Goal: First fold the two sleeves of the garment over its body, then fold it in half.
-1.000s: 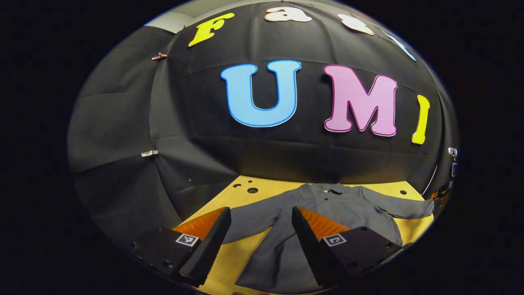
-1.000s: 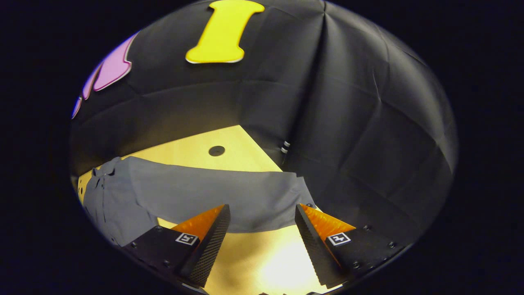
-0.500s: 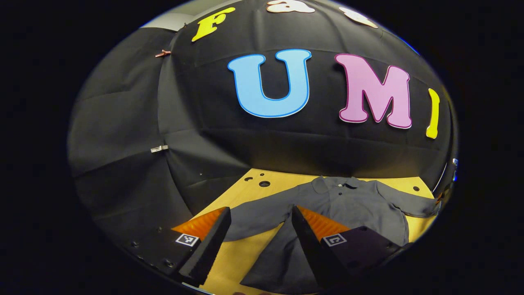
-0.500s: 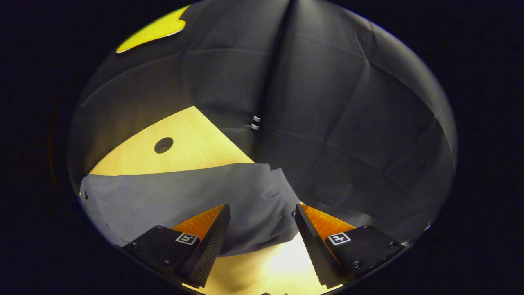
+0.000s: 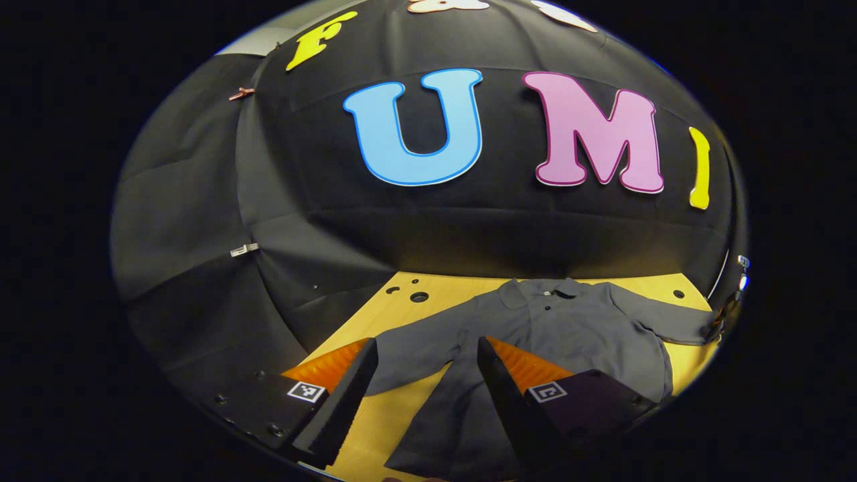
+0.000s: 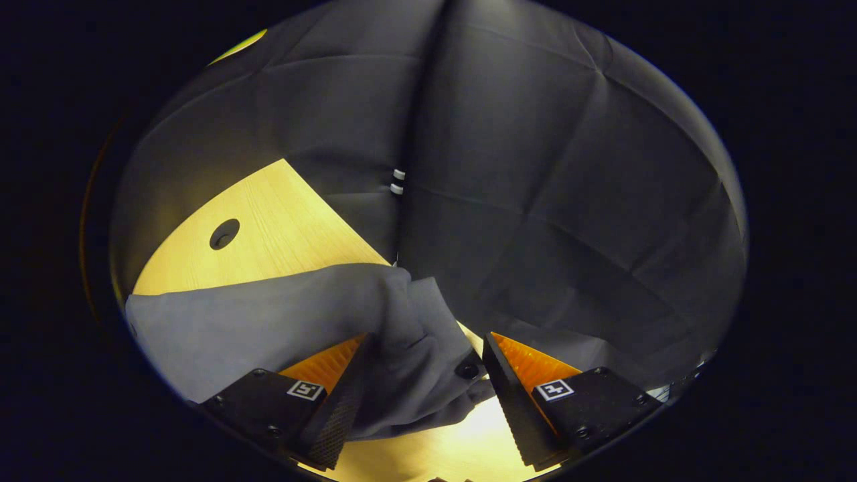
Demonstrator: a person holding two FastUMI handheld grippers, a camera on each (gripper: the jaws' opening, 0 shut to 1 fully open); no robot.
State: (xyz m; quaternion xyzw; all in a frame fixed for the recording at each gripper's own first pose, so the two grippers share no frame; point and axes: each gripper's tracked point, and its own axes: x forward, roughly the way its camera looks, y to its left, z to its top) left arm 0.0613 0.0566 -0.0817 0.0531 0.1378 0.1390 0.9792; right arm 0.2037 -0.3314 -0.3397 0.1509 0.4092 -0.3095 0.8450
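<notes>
The garment (image 5: 569, 328), a grey collared shirt, lies flat and face-up on the counter (image 5: 395, 408), sleeves spread. I judge it light, limp and prone to bunching, so I take it by the cuffs. In the right gripper view the right sleeve's cuff (image 6: 415, 361) is rumpled between the spread jaws of my right gripper (image 6: 425, 395), not yet pinched; a button sits at about 4 o'clock on it. My left gripper (image 5: 425, 395) hangs with jaws spread over the left sleeve (image 5: 415, 351), clear of the cloth. The counter's corner lies close beyond the right cuff at 12 o'clock, with the booth wall (image 6: 535, 201) just behind. Open room lies inward, over the shirt's body.
</notes>
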